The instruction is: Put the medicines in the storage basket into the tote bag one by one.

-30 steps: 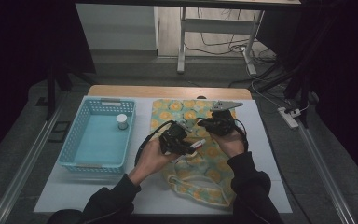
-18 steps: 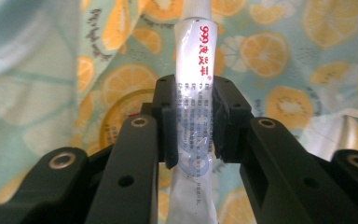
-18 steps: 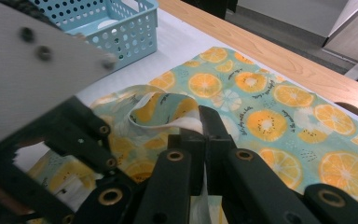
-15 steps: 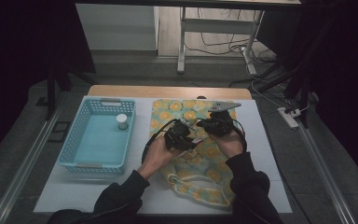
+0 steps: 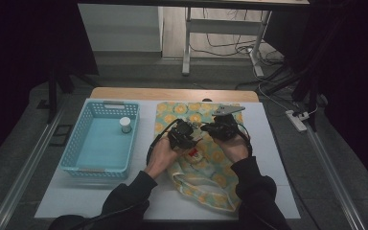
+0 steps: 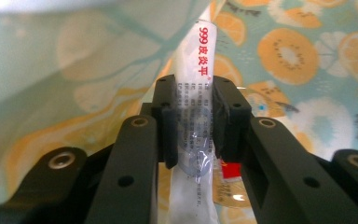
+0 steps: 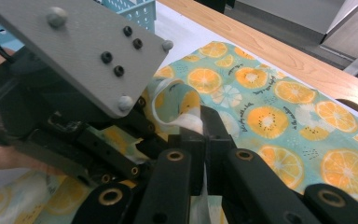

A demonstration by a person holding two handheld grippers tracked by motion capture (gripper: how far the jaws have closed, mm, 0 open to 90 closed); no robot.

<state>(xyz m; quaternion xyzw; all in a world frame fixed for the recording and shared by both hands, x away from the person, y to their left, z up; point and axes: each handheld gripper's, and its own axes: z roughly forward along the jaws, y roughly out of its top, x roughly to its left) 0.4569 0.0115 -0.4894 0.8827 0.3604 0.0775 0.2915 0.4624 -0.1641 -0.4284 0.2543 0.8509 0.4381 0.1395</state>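
Observation:
A teal cloth bag [image 5: 206, 191] printed with orange slices lies on the white mat. My left gripper [image 6: 196, 88] is shut on a narrow white box with red "999" print [image 6: 205, 46]. The box's far end points under the bag's lifted fabric [image 6: 74, 56]. In the high view the left gripper [image 5: 190, 139] sits over the bag's middle, close to the right gripper [image 5: 210, 129]. My right gripper [image 7: 204, 128] is shut on the bag's pale edge [image 7: 177, 107] and holds it raised. The left gripper's grey plate [image 7: 84, 46] fills the upper left of the right gripper view.
A light blue basket [image 5: 76, 139] stands on the mat to the left of the bag, with a small white bottle [image 5: 125, 124] in its far right corner. The wooden table edge [image 5: 172, 93] runs along the far side. Bare white mat [image 5: 273, 158] lies right of the bag.
My left gripper has moved a little farther from the person and lower with the box, closer to the right gripper. The right gripper has kept still on the bag's edge.

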